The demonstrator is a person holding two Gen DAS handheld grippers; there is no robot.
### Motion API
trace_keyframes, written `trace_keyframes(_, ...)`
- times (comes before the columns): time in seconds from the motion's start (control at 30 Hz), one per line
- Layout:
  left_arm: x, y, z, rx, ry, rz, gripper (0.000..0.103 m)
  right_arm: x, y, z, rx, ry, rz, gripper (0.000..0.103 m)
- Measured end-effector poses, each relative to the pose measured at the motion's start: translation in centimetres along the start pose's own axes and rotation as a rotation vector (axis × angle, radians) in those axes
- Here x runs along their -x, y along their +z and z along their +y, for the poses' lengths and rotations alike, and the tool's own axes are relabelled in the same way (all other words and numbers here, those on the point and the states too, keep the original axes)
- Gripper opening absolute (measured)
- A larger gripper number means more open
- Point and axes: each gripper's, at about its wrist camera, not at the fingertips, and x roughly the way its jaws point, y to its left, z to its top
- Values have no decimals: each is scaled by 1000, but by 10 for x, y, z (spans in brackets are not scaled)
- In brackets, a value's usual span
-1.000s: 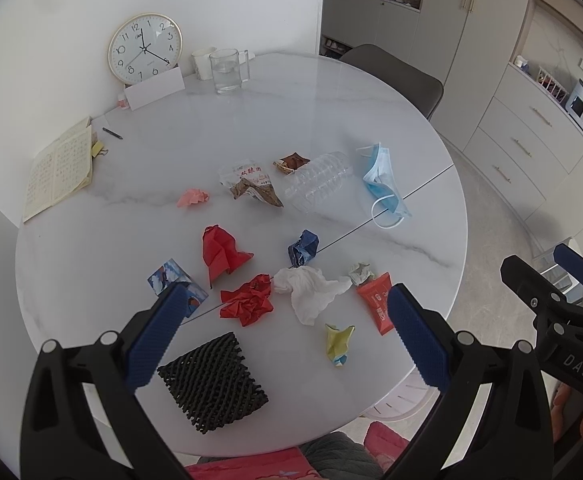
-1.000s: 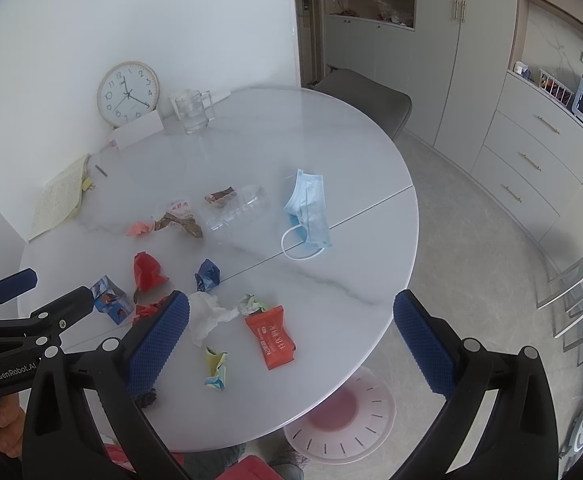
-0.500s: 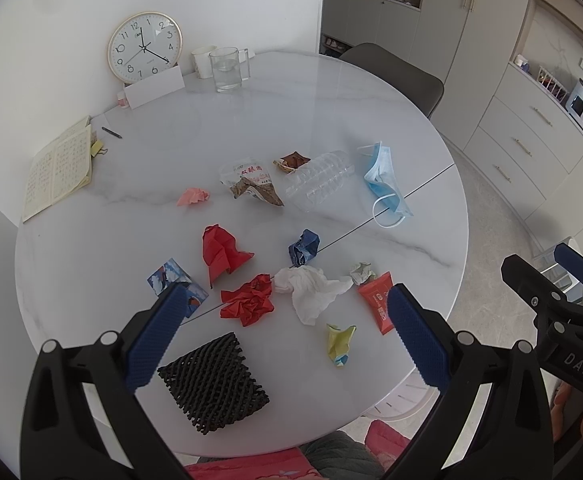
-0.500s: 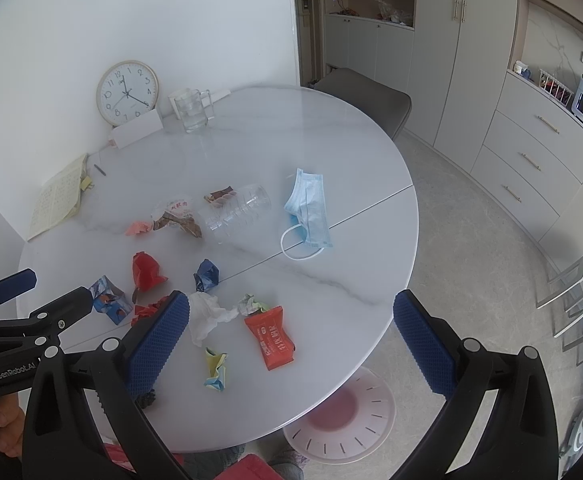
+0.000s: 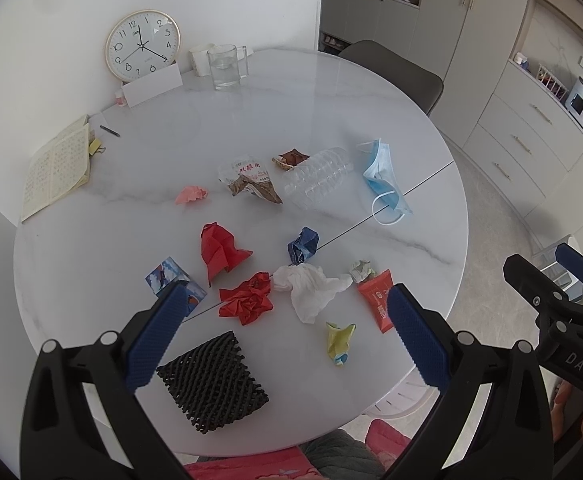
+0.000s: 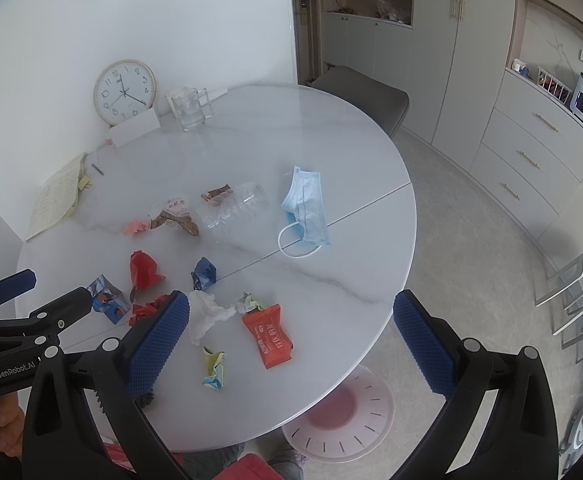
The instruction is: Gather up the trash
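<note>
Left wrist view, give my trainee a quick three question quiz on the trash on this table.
1. True or false: the left claw is shut on the black foam net.
2. Which lies nearest the blue face mask? A clear plastic bottle, B clock, C notebook.
3. What colour is the snack wrapper beside the white tissue?

Key: 1 false, both claws are open and empty. 2 A. 3 red.
</note>
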Motion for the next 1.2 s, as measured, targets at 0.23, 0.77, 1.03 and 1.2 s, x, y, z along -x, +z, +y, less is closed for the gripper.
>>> trace_keyframes(0.23,0,0,0,-1,0,-1,95,-1,0,0,1,0,5,101)
trace_keyframes(0.77,-12,-5,12,-39,-37,30,95,-7,-6,12,4,-12,16,101)
trace_keyframes(1.03,-33,-23,32,-147,-113,26,95,-21,-16,27,-20,35,17,101)
trace_keyframes(1.2,-54,-46,49,-373,-171,24,95,-45,-32,40,-45,55,85,101)
